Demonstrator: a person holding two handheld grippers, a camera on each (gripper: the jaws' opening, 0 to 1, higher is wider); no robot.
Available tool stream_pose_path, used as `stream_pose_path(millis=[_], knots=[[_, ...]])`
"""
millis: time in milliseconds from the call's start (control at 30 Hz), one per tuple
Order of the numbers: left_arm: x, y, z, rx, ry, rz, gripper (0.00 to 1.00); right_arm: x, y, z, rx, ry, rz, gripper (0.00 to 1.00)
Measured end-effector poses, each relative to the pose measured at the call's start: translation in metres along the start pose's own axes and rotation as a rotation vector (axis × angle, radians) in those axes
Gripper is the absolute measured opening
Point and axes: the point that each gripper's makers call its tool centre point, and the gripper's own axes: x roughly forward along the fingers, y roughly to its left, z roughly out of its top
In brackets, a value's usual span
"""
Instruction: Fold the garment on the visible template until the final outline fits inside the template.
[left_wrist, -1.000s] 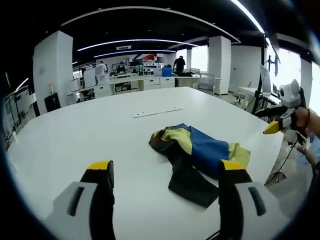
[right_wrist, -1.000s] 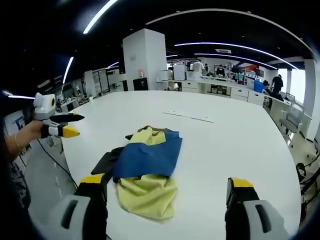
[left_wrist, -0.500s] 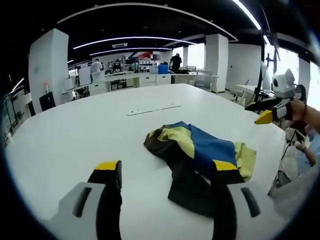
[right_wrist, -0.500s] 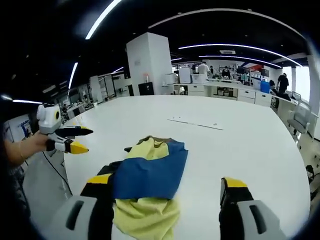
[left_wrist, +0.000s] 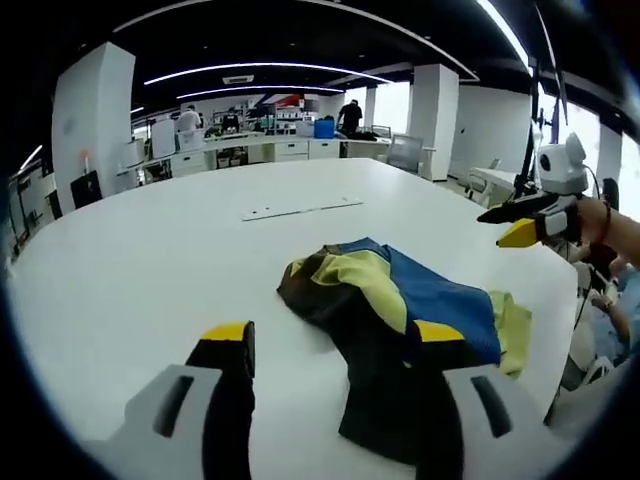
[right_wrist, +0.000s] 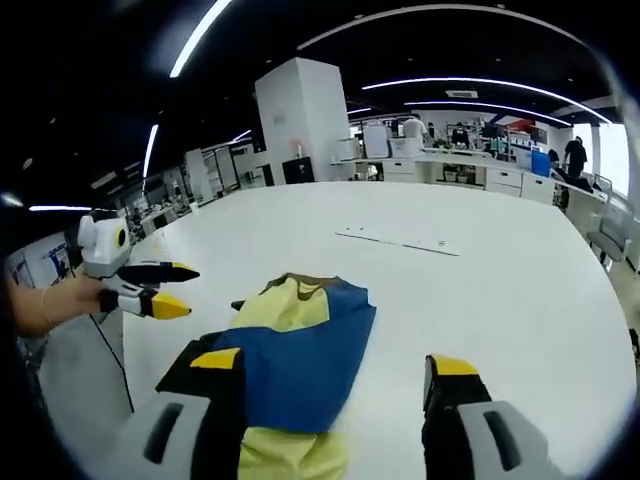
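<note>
Item: crumpled blue, yellow and dark fabric garment (left_wrist: 400, 300) mid-frame on white table (left_wrist: 140, 260) | I am hovering left gripper (left_wrist: 330, 345) and right gripper (right_wrist: 330, 375), jaws apart, empty | step: approaching | next: grasping an edge to spread.

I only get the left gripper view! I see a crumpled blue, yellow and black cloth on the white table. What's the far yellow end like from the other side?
Observer: In the right gripper view the garment has its pale yellow end nearest that camera, running down between the right gripper's open fingers.
Operator: Is my own gripper in that view?
Observer: Yes, the left gripper is at the left, above the table edge, fingers slightly apart, holding nothing.
Operator: Anything else on the table?
Observer: A thin flat strip lies beyond the garment.
</note>
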Motion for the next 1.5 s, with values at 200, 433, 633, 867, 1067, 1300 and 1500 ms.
stream_pose_path(millis=[200, 433, 633, 867, 1067, 1300, 1500], knots=[[0.019, 0.008, -0.008, 0.0, 0.033, -0.006, 0.54, 0.024, -0.014, 0.0, 0.017, 0.012, -0.016, 0.65], [0.039, 0.013, -0.017, -0.038, 0.039, -0.022, 0.48, 0.053, -0.017, -0.002, 0.009, 0.034, 0.02, 0.61], [0.054, 0.009, -0.025, -0.06, 0.052, -0.045, 0.43, 0.075, -0.026, -0.003, 0.008, 0.045, 0.022, 0.53], [0.068, 0.003, -0.028, -0.076, 0.053, -0.078, 0.34, 0.098, -0.031, -0.006, -0.001, 0.056, 0.021, 0.41], [0.073, 0.001, -0.031, -0.112, 0.049, -0.09, 0.24, 0.116, -0.031, -0.01, -0.01, 0.068, 0.029, 0.32], [0.076, -0.001, -0.035, -0.153, 0.051, -0.106, 0.14, 0.129, -0.031, -0.011, -0.01, 0.072, 0.018, 0.25], [0.077, 0.004, -0.039, -0.24, 0.059, -0.067, 0.05, 0.135, -0.035, -0.015, 0.01, 0.084, -0.003, 0.14]])
